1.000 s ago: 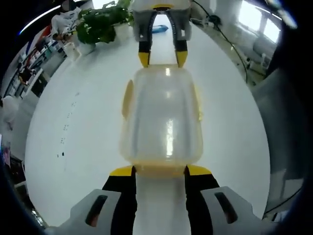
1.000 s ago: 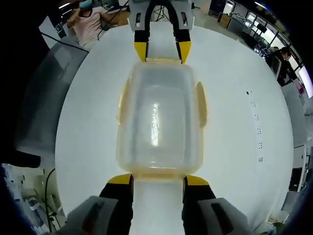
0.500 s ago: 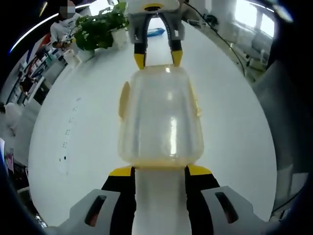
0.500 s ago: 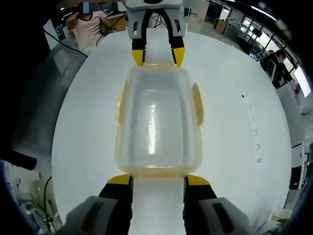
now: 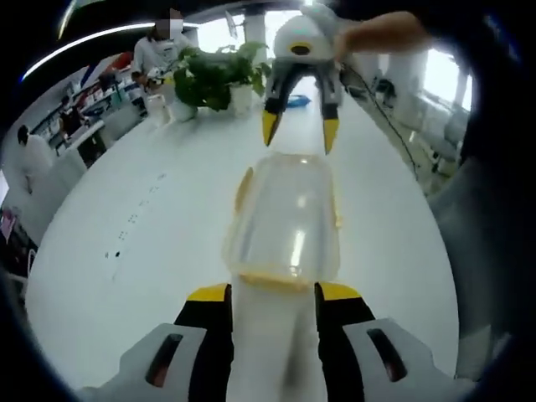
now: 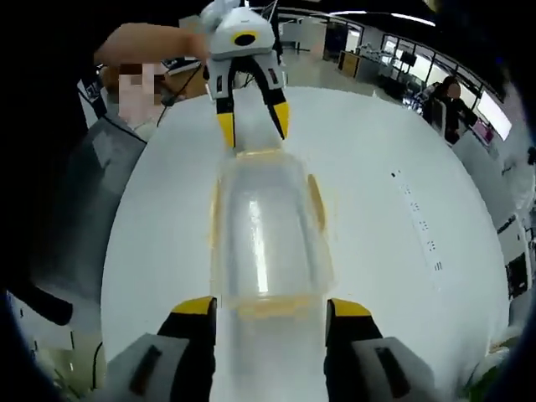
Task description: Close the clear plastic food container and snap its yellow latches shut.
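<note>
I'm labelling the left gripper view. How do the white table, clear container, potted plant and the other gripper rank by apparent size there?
1. White table
2. Clear container
3. Potted plant and right gripper: similar in size, and distance from the camera makes the ranking unsure.

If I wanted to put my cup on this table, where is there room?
The white table lies bare on both long sides of the plastic container. It is crowded at the container's two short ends, where the left gripper and right gripper stand, and near the potted plants.
</note>
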Demonstrator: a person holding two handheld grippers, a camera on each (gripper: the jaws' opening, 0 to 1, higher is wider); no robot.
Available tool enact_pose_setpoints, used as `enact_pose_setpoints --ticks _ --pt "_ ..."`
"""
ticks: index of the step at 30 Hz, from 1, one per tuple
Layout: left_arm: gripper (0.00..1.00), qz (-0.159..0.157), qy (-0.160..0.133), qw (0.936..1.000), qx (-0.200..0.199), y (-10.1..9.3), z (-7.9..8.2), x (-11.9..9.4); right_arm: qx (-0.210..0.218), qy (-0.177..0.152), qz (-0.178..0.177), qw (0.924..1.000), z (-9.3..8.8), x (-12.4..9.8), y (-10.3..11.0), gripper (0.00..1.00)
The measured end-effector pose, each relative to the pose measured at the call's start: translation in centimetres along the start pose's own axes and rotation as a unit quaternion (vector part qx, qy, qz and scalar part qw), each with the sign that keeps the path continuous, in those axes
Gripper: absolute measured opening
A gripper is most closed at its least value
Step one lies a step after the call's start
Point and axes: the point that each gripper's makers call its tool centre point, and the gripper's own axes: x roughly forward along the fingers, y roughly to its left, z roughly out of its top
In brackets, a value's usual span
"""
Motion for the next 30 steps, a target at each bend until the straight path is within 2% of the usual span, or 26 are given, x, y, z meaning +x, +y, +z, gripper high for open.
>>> enact_pose_setpoints --ticks 2,4,7,9,13,19,21,24,30 --pt "0.35 0.003 -0.022 0.9996 -0.019 0.2 0.6 0.1 0.013 -0.028 -0.005 0.9995 0.6 -0.1 -0.1 0.43" --pt "0.35 0.002 -0.040 0.9987 -0.032 0.0 1.1 0.3 0.010 -0.020 -0.003 0.9998 0.0 0.1 0.3 0.41" --pt "0.33 -0.001 -0.033 0.9991 -0.027 -0.4 0.9 0.7 0.000 -0.009 -0.003 1.0000 -0.3 0.5 0.4 0.39" --pt "0.33 -0.003 -0.016 0.9998 -0.012 -0.8 0.8 1.1 0.000 -0.008 -0.002 1.0000 -0.2 0.6 0.4 0.38" --pt "0.34 -0.012 -0.034 0.9993 -0.007 -1.2 2.4 2.1 -0.012 -0.011 0.004 0.9999 1.1 1.5 0.8 0.37" --pt "0.35 -0.021 -0.037 0.9991 0.004 -1.8 4.1 4.0 -0.026 -0.008 0.017 0.9995 2.6 2.9 1.0 0.35" --pt "0.35 -0.027 -0.051 0.9983 0.002 -2.0 4.9 4.6 -0.037 -0.003 0.018 0.9992 2.9 3.4 0.9 0.34" --pt "0.35 -0.033 -0.047 0.9983 0.009 -2.3 5.2 5.6 -0.038 -0.011 0.021 0.9990 3.9 3.8 0.9 0.34" --pt "0.34 -0.037 -0.050 0.9979 0.016 -2.3 5.9 5.9 -0.045 -0.013 0.027 0.9985 4.6 4.4 1.0 0.34"
